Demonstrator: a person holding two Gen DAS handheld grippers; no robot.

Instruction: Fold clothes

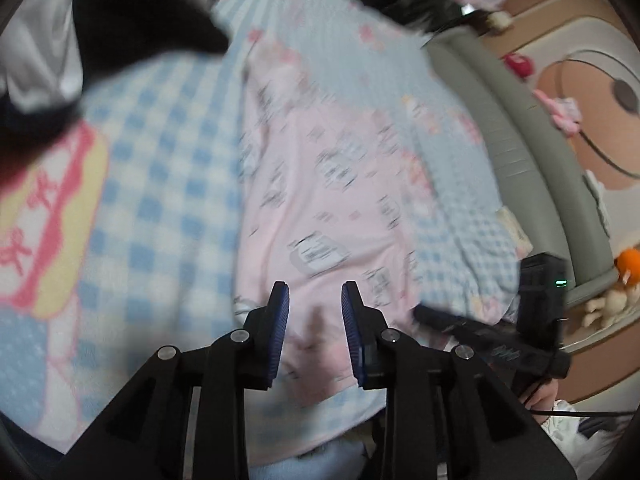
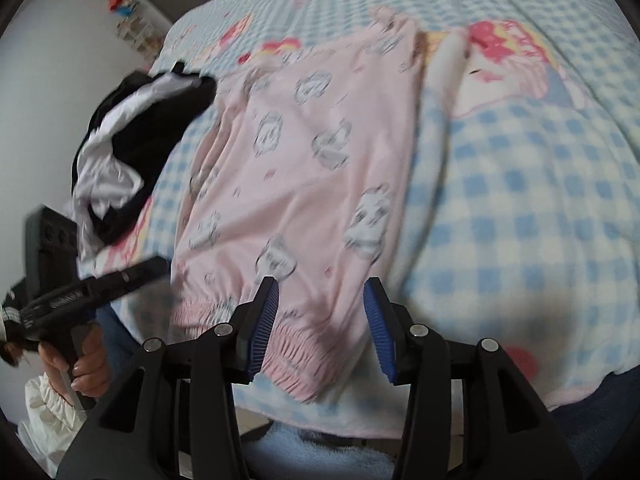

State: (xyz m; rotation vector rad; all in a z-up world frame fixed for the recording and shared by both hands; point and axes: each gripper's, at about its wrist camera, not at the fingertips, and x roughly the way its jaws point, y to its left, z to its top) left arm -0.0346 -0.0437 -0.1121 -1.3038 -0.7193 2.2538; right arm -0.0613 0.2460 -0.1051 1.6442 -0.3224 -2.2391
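Observation:
Pink pyjama trousers (image 2: 304, 168) with a grey cartoon print lie flat on the blue checked bedspread (image 2: 520, 200), the elastic waistband (image 2: 288, 356) nearest me. My right gripper (image 2: 320, 320) is open just above the waistband, nothing between its blue pads. In the left wrist view the same pink trousers (image 1: 320, 208) stretch away, blurred. My left gripper (image 1: 314, 320) is open over their near end, holding nothing. The right gripper's body (image 1: 520, 344) shows at the right of the left wrist view, and the left gripper's body (image 2: 80, 292) with the hand holding it shows at the left of the right wrist view.
A black and white garment (image 2: 132, 144) is bunched on the bed to the left of the trousers, also at the upper left in the left wrist view as a dark garment (image 1: 136, 28). A grey bed frame (image 1: 516, 128) and floor mat with toys lie to the right.

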